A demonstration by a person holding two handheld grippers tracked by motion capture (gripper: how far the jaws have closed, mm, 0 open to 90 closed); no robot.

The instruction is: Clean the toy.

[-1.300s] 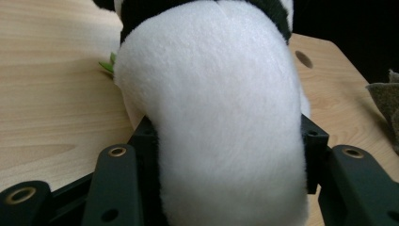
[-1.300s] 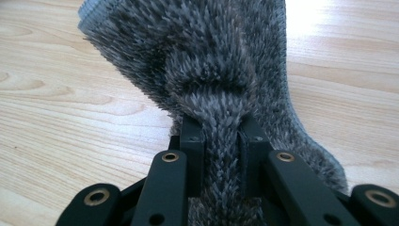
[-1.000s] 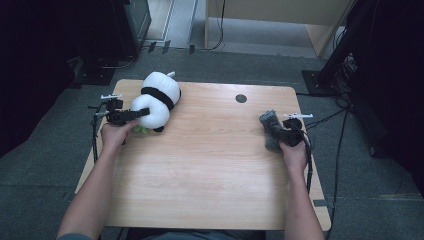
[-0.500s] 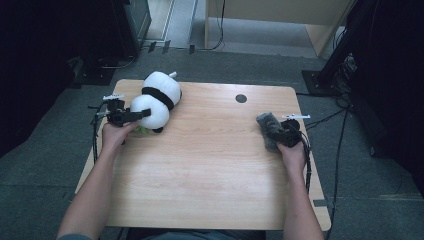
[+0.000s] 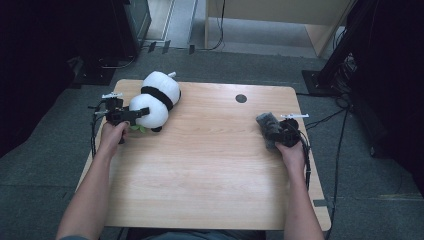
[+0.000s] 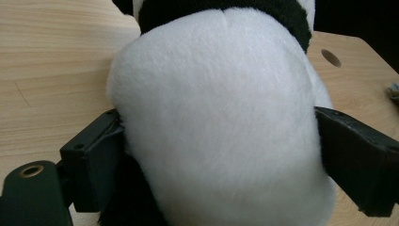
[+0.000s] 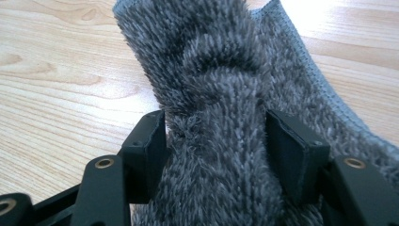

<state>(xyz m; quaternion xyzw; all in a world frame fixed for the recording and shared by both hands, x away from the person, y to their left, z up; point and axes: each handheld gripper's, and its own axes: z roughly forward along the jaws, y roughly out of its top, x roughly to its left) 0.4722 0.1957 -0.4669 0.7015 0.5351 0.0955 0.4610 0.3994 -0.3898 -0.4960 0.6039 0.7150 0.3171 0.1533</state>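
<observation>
A black-and-white plush panda lies at the table's far left. My left gripper reaches it from the left. Its jaws have just been opening and now stand wide around the panda's white rump, fur brushing both pads. My left gripper is open. A grey fluffy cloth lies crumpled near the right edge. My right gripper straddles a fold of this cloth. Its jaws have also just been opening, and the pile fills the gap without being pinched, so my right gripper is open.
The wooden table has a round dark hole at the back middle. A small green bit pokes out under the panda. Dark furniture and cables surround the table on the grey floor.
Both hands stay where they were, and the panda and cloth have not shifted. The widening of the jaws is too small to make out in the high view.
</observation>
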